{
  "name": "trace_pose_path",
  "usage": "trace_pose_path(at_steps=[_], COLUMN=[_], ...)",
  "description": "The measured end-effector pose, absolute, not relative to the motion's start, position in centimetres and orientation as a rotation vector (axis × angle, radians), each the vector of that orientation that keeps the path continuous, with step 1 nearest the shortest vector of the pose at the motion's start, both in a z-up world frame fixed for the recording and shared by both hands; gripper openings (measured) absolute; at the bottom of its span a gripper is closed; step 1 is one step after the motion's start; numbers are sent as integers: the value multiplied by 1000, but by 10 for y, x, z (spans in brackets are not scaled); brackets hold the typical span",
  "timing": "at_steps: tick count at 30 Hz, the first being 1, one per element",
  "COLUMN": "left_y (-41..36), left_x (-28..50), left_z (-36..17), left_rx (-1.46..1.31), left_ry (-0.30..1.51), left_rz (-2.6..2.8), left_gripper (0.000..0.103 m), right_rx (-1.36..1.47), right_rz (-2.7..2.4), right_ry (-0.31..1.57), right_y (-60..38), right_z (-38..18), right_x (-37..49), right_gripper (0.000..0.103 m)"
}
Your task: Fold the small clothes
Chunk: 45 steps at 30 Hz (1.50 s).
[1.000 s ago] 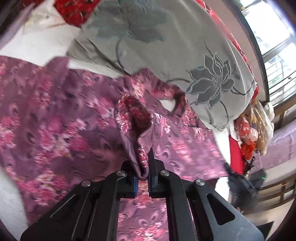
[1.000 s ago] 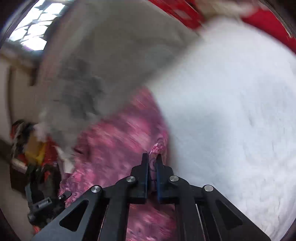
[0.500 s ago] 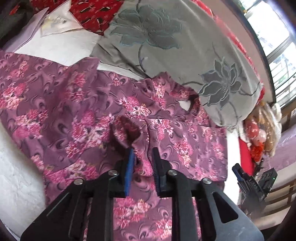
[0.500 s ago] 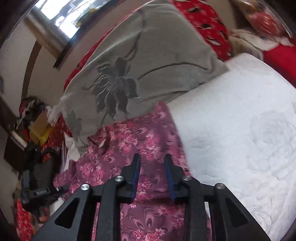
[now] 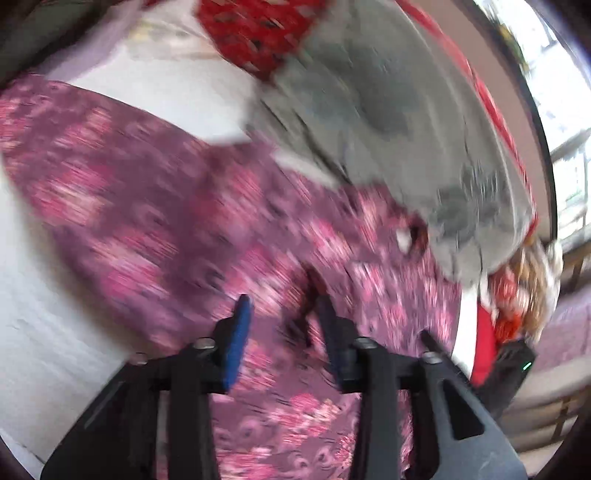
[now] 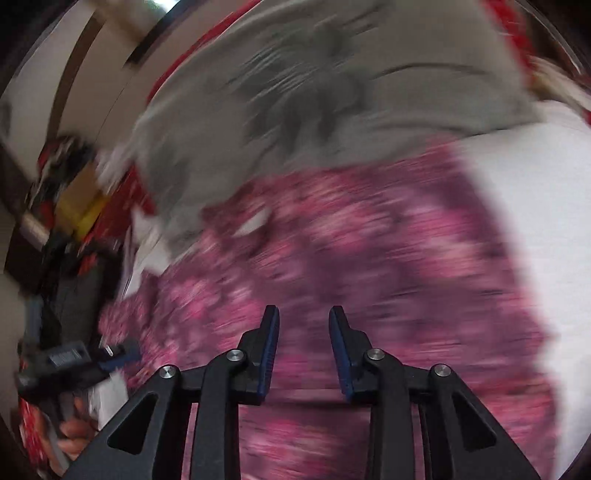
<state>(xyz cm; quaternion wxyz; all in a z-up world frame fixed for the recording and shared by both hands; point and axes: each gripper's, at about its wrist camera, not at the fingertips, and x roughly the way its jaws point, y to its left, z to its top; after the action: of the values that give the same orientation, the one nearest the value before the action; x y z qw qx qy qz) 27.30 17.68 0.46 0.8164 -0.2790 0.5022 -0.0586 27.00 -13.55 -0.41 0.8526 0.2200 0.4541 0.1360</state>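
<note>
A: Where's the blouse?

B: The purple flowered blouse (image 5: 207, 236) lies spread flat on the white mattress (image 5: 44, 332). In the left wrist view it fills the middle and runs under the left claw (image 5: 282, 314). In the right wrist view the same blouse (image 6: 388, 266) spreads below and beyond the right claw (image 6: 303, 320).

A: Is either claw gripping it?

B: No. The left claw's jaws are opening, with a clear gap and only flat cloth showing beneath it. A small dark fold of the blouse stands just beside the inner face of its right finger; the blur hides whether they touch. The right claw's jaws stand apart too, nothing pinched between the blue pads (image 6: 269, 354), the blouse lying under them.

A: And the neckline?

B: The neck opening (image 5: 404, 236) sits beyond the left claw, up and to the right, close to the grey pillow (image 5: 388, 110). From the right side that opening (image 6: 255, 221) is far left of the claw.

A: What's around it?

B: The grey pillow with dark flowers lies at the far edge, overlapping the blouse's top. Red patterned cloth (image 5: 251, 33) lies past the pillow. White mattress shows on the right of the right view (image 6: 546, 221). Both views are heavily blurred.
</note>
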Motion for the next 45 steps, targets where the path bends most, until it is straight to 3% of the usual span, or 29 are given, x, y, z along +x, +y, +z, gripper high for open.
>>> trace_pose_path(at_steps=[1,9,12,18,21,24,25,26,27,35,45], left_y=[197,342,391,427,430,428,425,423,423,401,298], left_x=[274,298,307,323,327,335,338,341,342,325,313], left_z=[8,-16,-24,-57,-61,-59,-58,-58,-60,-21,53], left_rx=[-612,-662,-682,-789,-822,-813,-797,-789,-796,-827,-710], left_ry=[1051,1081,1080,1096,1027,988,979,978,985,882,824], left_rz=[-89,244,339,409,423,433,431,419,395,286,73], left_gripper=[55,55,55,56,68,69,52,18,7,4,4], right_rx=[439,270,204,256,259,260,261,263,264,268,281], right_rz=[319,524,518,541,543,544,544,545,546,546,496], right_ry=[966,1007,905,888,883,882,881,881,880,884,925], right_y=[-114,15,25,14,16,18,18,18,17,17,-5], right_z=[-6,-18,-26,-31,-31,-30,-30,-30,-30,-29,-8], right_x=[270,284,271,271,272,273,272,272,272,272,274], right_gripper=[31,33,37,37,37,37,37,37,37,37,36])
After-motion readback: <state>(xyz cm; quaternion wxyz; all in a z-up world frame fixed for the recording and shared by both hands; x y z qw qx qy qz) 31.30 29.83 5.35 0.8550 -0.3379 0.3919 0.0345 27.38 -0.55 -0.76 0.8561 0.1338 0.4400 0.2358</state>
